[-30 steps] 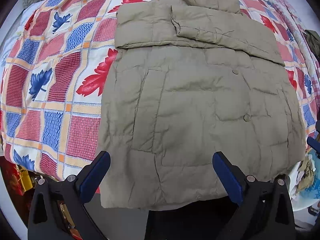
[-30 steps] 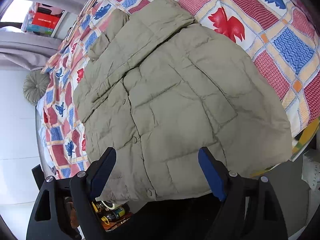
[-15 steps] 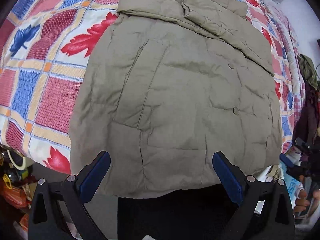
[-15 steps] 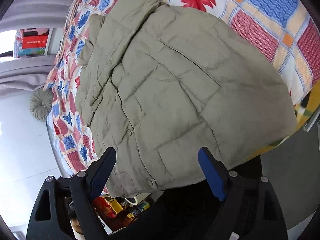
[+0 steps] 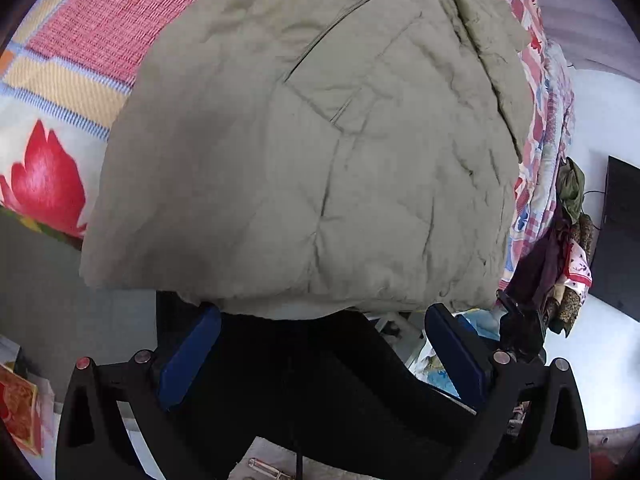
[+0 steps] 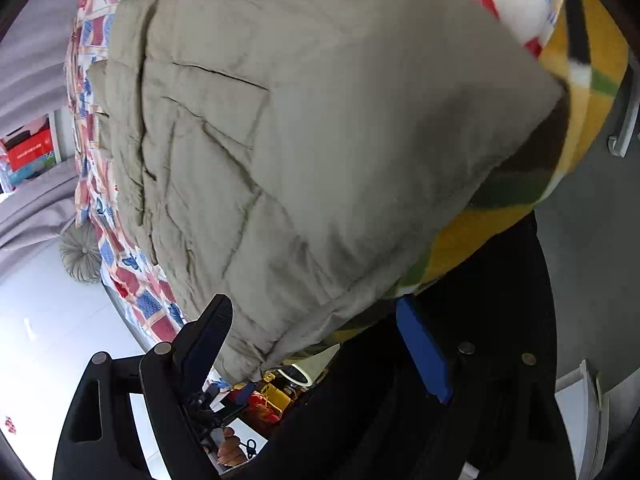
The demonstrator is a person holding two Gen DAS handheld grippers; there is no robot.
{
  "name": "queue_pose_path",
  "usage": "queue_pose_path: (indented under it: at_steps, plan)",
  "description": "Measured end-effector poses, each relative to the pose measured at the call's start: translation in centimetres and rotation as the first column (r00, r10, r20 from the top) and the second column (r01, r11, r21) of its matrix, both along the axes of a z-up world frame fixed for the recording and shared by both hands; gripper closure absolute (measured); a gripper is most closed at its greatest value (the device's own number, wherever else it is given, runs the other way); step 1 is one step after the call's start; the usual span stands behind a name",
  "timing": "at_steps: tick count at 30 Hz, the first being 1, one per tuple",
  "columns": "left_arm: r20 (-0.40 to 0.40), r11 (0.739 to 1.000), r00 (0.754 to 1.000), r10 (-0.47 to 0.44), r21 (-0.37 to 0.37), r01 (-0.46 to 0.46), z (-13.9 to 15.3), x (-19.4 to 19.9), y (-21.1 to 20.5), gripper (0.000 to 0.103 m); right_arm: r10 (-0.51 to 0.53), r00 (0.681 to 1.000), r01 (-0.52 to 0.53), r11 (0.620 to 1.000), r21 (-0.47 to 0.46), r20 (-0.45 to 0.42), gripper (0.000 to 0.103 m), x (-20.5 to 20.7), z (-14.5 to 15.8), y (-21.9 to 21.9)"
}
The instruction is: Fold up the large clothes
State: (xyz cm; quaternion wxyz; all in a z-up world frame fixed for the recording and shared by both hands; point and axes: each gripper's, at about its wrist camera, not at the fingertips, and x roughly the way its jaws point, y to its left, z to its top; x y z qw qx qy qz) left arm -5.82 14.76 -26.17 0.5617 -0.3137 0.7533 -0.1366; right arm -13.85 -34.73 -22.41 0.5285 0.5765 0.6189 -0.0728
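Observation:
A khaki padded jacket (image 5: 320,152) lies spread on the bed, its hem hanging over the near edge. In the left wrist view my left gripper (image 5: 324,344) is open just below the hem, its blue pads (image 5: 192,356) on either side and nothing clamped. In the right wrist view the jacket (image 6: 300,140) fills the frame and its lower corner (image 6: 248,364) droops between the fingers of my right gripper (image 6: 316,340), which is also open. A pocket flap (image 6: 224,96) shows on the jacket. The sleeves are folded in at the far end, mostly out of sight.
A patchwork bedcover (image 5: 60,80) with red leaves lies under the jacket, and a yellow-green blanket edge (image 6: 560,152) hangs at the side. Hanging clothes (image 5: 568,240) and a dark screen (image 5: 620,232) stand to the right. A grey round cushion (image 6: 80,248) and clutter (image 6: 272,396) sit below the bed.
Both grippers have dropped and closed in on the hem at the bed's near edge, so the jacket looms much larger. Both stay open.

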Motion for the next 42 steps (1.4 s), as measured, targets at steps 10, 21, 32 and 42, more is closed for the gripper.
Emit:
queue_pose_path:
  at_steps: [10,21,32,42]
  plan:
    - [0.013,0.995,0.995,0.096,-0.005,-0.096,-2.5,-0.7,-2.3,0.003,-0.066,0.995,0.061,0.997,0.053,0.081,0.017,1.9,-0.4,0.1]
    - [0.139,0.995,0.986,0.087,-0.054,-0.080,1.4,3.8,-3.4,0.064,-0.086,0.978,0.065,0.991,0.117,0.189,0.016,4.8,0.3,0.4]
    - [0.155,1.000,0.988,0.021,0.018,-0.024,1.8,4.1,-2.7,0.088,-0.029,0.999,0.028,0.999,0.036,0.035,0.084,4.0,-1.0,-0.2]
    - [0.329,0.999,0.944,-0.031,0.039,0.020,8.0,7.0,-2.8,0.088,0.183,0.962,-0.143,0.970,-0.194,0.205,0.094,8.2,6.4,-0.2]
